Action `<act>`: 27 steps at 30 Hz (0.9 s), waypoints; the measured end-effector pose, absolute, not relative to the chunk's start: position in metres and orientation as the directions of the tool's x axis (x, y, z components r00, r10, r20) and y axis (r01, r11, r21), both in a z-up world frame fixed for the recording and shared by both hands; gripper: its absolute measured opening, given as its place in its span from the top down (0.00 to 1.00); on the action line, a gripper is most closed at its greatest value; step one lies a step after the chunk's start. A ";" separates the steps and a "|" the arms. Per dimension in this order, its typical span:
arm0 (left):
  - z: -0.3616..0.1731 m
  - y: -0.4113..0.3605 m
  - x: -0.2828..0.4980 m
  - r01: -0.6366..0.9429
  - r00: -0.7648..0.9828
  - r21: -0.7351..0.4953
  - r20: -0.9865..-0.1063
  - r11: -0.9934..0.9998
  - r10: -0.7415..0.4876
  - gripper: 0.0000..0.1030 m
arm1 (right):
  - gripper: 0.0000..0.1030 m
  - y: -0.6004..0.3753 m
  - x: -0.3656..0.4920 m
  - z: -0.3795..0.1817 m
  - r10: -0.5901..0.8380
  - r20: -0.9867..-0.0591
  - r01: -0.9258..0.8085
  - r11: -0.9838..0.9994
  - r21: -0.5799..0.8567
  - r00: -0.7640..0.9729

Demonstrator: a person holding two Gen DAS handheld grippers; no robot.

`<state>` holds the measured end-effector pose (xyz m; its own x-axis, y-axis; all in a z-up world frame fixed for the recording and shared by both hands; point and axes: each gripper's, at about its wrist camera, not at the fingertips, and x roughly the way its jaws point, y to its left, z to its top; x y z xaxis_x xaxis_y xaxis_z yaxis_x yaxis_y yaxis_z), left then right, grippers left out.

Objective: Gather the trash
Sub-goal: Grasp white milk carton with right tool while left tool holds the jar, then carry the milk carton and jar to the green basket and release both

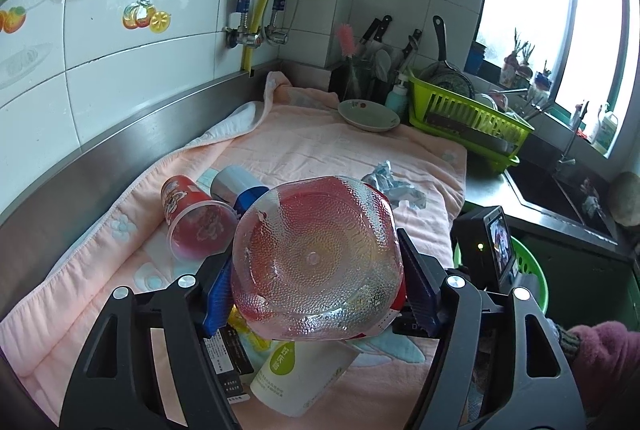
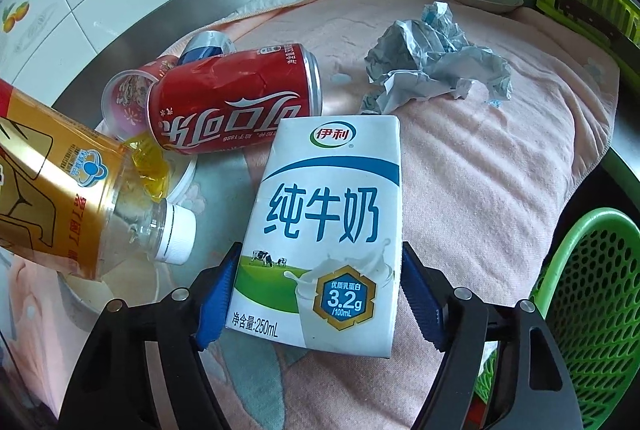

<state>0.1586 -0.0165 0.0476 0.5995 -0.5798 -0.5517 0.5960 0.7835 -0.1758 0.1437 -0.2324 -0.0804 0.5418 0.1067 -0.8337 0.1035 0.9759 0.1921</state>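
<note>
My left gripper point(image 1: 316, 282) is shut on a clear plastic bottle point(image 1: 316, 250); its dimpled base faces the camera. In the right wrist view the same bottle point(image 2: 60, 189) shows a gold label and a white cap and hangs tilted at the left. My right gripper point(image 2: 318, 270) is shut on a white milk carton point(image 2: 324, 205), with the blue pads against its two sides. On the pink towel point(image 2: 480, 169) lie a dented red cola can point(image 2: 232, 101), a red plastic cup point(image 1: 192, 218), a blue and silver can point(image 1: 236, 185), crumpled paper point(image 2: 432, 61) and a white paper cup point(image 1: 296, 378).
A green mesh basket point(image 2: 592, 294) stands off the towel's right edge. At the back are a plate point(image 1: 368, 115), a green dish rack point(image 1: 472, 109), a knife block and a soap bottle. A sink point(image 1: 548, 189) lies to the right. A person's pink sleeve point(image 1: 600, 358) shows at lower right.
</note>
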 end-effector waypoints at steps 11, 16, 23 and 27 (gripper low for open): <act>0.049 -0.018 0.155 0.598 0.598 -0.182 -0.547 0.780 -0.586 0.33 | 0.32 -0.253 0.118 -0.069 0.125 -0.805 0.122 0.964 0.237 0.580; 0.052 -0.025 0.152 0.603 0.596 -0.182 -0.545 0.777 -0.590 0.33 | 0.32 -0.259 0.103 -0.060 0.135 -0.788 0.114 0.961 0.251 0.600; 0.057 -0.032 0.145 0.615 0.593 -0.175 -0.539 0.769 -0.598 0.33 | 0.32 -0.261 0.084 -0.051 0.149 -0.766 0.095 0.960 0.264 0.626; 0.061 -0.033 0.142 0.614 0.599 -0.178 -0.530 0.769 -0.600 0.33 | 0.32 -0.264 0.079 -0.046 0.152 -0.755 0.095 0.957 0.273 0.638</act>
<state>0.1421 -0.0330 0.0610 0.5986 -0.6003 -0.5304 0.6137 0.7692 -0.1780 0.0791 -0.2636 -0.0455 0.6377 0.1515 -0.7553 0.0954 0.9574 0.2727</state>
